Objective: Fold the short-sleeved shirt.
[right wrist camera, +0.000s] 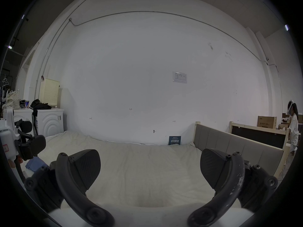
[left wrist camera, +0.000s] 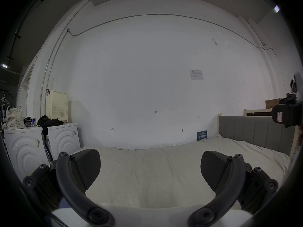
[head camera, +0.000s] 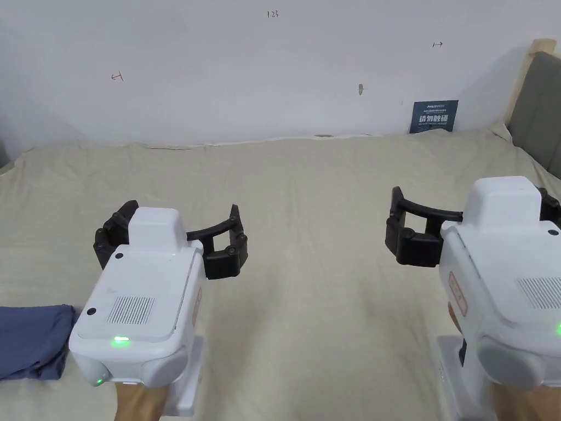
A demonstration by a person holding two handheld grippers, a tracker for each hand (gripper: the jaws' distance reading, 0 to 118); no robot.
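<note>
A person holds two grippers above a bed covered in a cream sheet. The left gripper hangs over the bed's near left part, its jaws spread wide and holding nothing. The right gripper hangs over the near right part; its own view shows its jaws wide apart too, with only bare sheet between them.

The shirt, blue and bunched into a soft heap, lies at the bed's near left edge, just left of the left gripper and below it. Neither gripper touches it.

The step in hand appears to be reaching for the shirt. It would go best if the left gripper dropped to the heap and pinched one clear edge, such as a shoulder or hem, rather than several layers at once, then drew the cloth toward the bed's open middle for spreading flat.

Nothing lies between the grippers and the shirt. A grey headboard lines the bed's right edge, and a small blue sign leans at the far edge against the white wall.
</note>
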